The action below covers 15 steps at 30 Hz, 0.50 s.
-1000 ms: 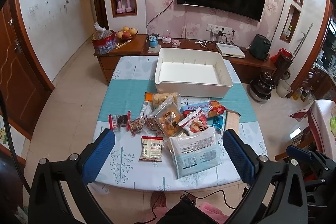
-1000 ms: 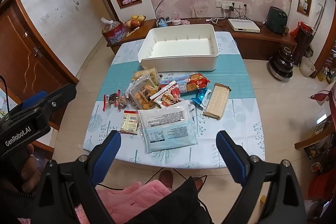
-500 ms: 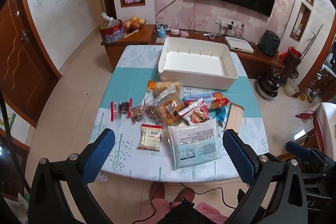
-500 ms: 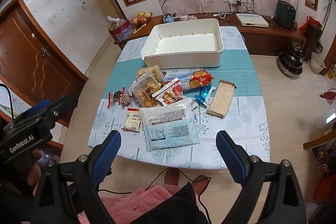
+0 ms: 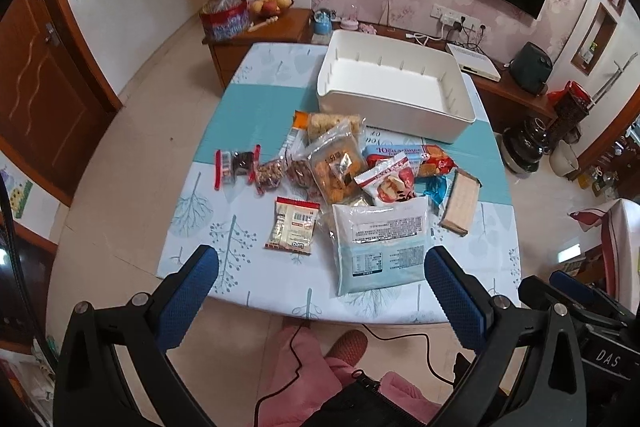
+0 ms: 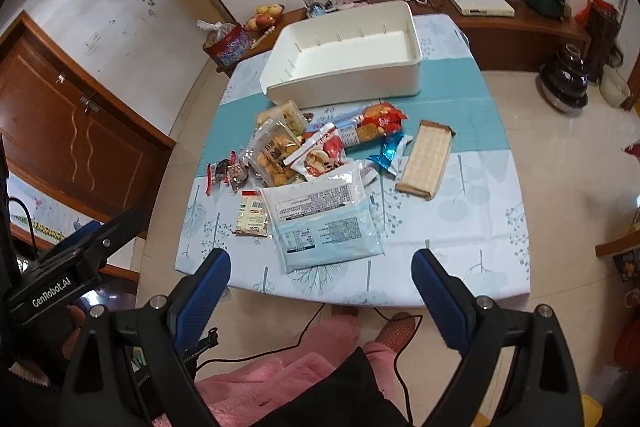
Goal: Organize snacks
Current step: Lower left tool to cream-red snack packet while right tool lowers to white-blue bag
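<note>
While both grippers' fingers (image 5: 188, 291) stand apart, the snacks (image 5: 340, 171) lie ahead, untouched.

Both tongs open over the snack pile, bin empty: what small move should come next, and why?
Probably lower the right tongs onto the large pale blue packet: it lies nearest, on top of the pile, and the white bin holds nothing.

My left wrist camera looked steeply down from above the table's (image 5: 248, 283) near edge, well back. My right one did likewise, angled from further right. Both shared the snack pile, the white bin (image 5: 394, 89) (image 6: 344, 67) beyond and the television wall.
</note>
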Each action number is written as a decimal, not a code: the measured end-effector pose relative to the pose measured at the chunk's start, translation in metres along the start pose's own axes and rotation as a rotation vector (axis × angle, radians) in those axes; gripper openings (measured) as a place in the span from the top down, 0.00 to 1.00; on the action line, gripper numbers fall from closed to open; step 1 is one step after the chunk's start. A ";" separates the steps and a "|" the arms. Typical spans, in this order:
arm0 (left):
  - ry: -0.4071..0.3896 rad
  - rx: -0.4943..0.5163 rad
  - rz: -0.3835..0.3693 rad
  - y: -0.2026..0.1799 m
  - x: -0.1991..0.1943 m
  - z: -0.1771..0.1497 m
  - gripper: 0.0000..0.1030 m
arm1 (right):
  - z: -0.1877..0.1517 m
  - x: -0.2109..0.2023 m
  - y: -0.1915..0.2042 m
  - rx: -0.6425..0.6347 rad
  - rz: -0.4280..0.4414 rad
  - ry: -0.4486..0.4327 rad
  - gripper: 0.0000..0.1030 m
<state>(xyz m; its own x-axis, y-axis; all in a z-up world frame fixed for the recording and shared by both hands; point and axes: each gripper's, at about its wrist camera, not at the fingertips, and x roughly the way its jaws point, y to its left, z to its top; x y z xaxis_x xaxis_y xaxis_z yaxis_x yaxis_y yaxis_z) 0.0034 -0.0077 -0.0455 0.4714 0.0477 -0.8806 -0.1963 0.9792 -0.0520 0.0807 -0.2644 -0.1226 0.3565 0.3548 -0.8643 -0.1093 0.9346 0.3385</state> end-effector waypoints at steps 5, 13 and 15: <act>0.056 0.019 -0.036 0.009 0.022 0.008 0.01 | 0.002 0.008 -0.009 0.077 -0.010 0.028 0.10; 0.218 0.085 -0.057 0.030 0.074 0.031 0.01 | 0.010 0.029 -0.017 0.291 -0.030 0.063 0.10; 0.281 0.082 -0.078 0.038 0.094 0.037 0.01 | 0.012 0.036 -0.016 0.338 -0.043 0.071 0.10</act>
<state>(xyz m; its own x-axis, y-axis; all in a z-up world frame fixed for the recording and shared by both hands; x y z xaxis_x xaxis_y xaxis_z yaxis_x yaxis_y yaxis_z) 0.0719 0.0415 -0.1131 0.2239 -0.0734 -0.9718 -0.0931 0.9910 -0.0964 0.1060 -0.2665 -0.1548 0.2878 0.3276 -0.8999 0.2225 0.8911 0.3955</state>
